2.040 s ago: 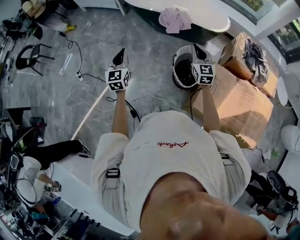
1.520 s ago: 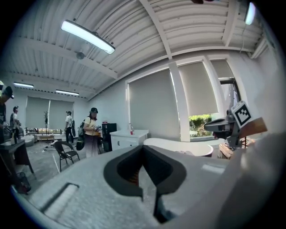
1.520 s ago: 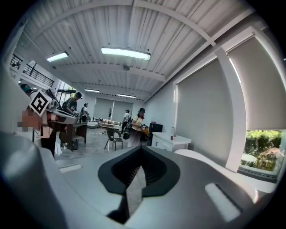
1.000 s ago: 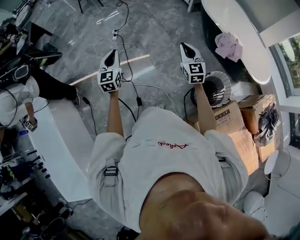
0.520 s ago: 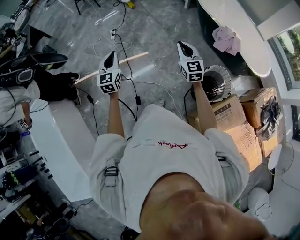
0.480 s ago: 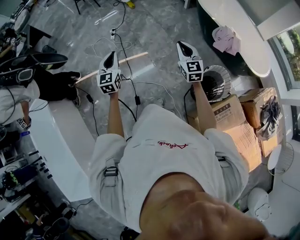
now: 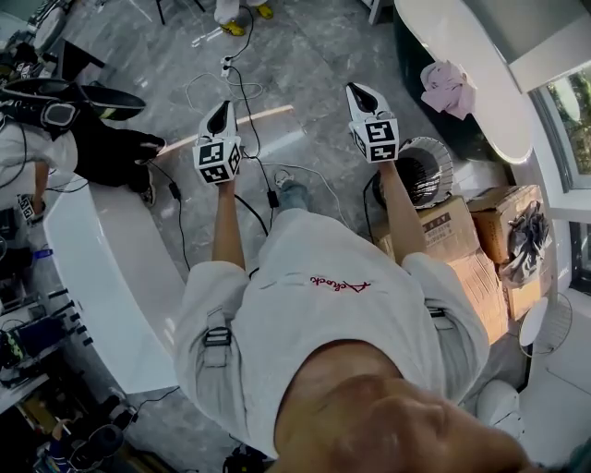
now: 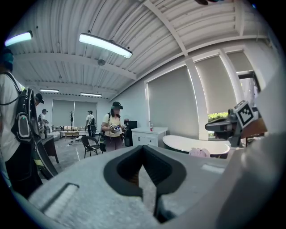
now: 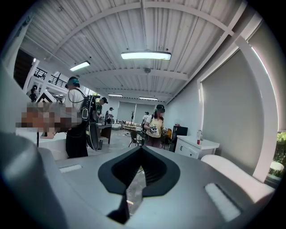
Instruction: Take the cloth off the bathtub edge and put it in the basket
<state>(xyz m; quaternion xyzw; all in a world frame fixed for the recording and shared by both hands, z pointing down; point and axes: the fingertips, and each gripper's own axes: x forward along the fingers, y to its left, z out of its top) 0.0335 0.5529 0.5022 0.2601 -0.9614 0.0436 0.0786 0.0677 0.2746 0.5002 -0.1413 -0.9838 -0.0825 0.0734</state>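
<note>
Gripper L [image 7: 223, 109], gripper R [image 7: 356, 91]: unchanged, shut

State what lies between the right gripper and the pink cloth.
In the head view, only bare floor and the bathtub's dark side separate the right gripper from the cloth.

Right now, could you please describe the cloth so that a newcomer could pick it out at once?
Find the white bathtub at the head view's upper right. On its edge lies the cloth, a crumpled pink bundle. It is the only soft, coloured thing on that white edge, and the round dark basket stands close by.
</note>
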